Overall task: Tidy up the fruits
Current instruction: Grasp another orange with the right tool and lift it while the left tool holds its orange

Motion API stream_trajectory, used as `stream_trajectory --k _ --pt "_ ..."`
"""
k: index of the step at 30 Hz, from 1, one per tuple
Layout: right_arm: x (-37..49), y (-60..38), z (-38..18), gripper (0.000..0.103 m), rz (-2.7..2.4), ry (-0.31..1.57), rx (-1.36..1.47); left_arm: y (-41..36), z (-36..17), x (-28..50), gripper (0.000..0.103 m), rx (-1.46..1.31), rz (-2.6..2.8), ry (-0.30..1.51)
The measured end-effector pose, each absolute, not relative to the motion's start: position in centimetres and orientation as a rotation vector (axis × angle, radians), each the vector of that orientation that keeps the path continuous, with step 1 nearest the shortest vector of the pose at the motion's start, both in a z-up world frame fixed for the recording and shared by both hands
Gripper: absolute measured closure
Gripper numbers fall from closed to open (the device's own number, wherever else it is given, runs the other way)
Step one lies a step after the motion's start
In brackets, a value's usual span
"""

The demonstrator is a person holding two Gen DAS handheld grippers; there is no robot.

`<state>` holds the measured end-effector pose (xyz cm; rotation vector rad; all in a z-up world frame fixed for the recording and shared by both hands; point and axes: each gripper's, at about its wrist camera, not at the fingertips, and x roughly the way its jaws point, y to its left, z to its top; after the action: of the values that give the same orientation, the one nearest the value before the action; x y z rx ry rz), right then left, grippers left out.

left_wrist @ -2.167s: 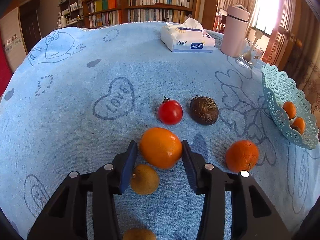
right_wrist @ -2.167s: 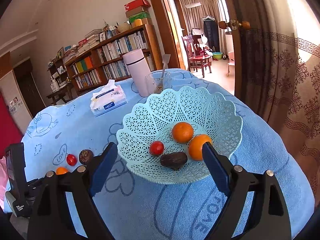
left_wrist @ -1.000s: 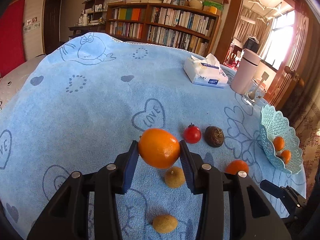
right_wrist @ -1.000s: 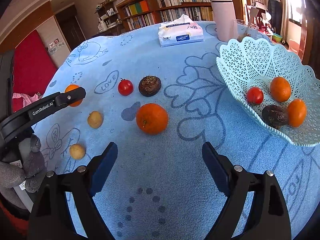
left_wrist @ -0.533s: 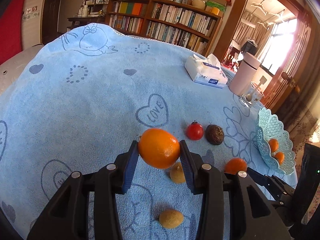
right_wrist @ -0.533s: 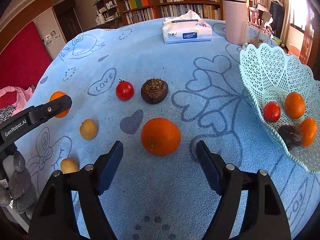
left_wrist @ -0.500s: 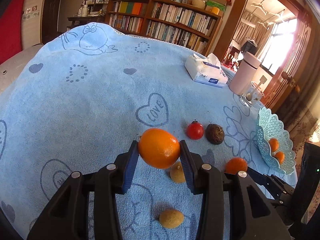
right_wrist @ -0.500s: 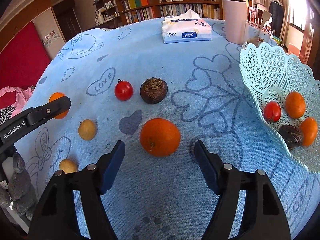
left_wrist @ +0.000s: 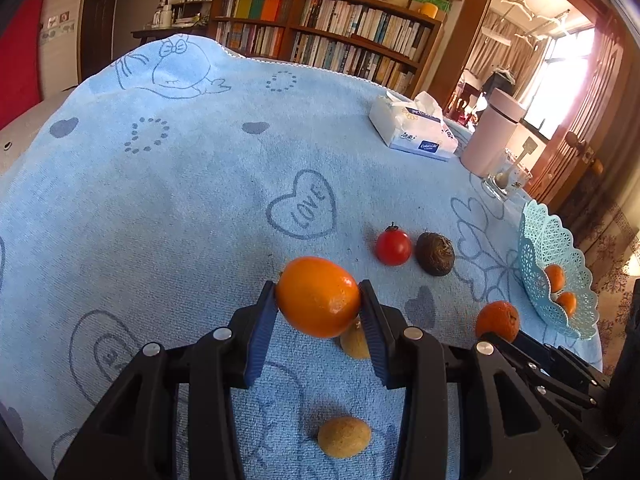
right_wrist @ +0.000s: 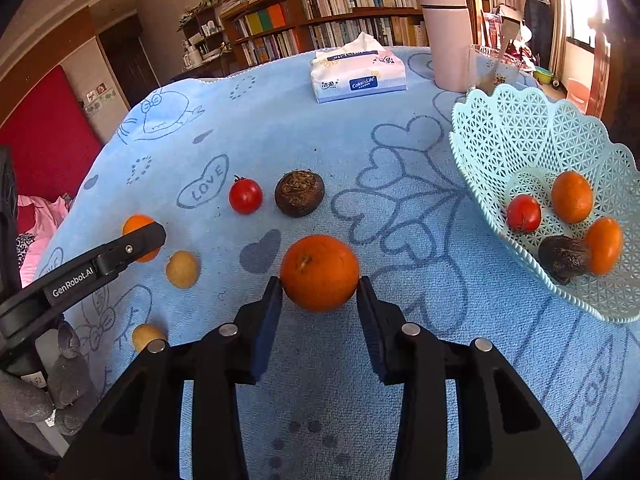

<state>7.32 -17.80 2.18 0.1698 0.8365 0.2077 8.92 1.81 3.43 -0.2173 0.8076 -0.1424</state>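
Orange fruit [left_wrist: 318,297] clamped in left gripper [left_wrist: 319,322]; right gripper [right_wrist: 319,306] closing, seemingly touching second orange [right_wrist: 319,273].

Two oranges [left_wrist: 318,296] [right_wrist: 319,273], tomato [right_wrist: 245,196], brown fruit [right_wrist: 299,193], basket [right_wrist: 520,136] holding four

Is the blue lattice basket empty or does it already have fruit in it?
Not empty. The basket holds two small oranges, one red tomato and one dark brown fruit.
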Motion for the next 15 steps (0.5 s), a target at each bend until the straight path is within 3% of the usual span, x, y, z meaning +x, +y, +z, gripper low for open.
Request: stream_trajectory --k 9,15 --pt "4.7 -21.4 5.9 0.064 0.129 0.696 0.243 1.3 3.4 8.8 0.061 -0.201 -0.147 0.81" --pt "3.9 -22.9 6.2 0.064 0.129 0.702 0.285 0.8 3.4 8.6 0.061 -0.19 -0.155 0.81"
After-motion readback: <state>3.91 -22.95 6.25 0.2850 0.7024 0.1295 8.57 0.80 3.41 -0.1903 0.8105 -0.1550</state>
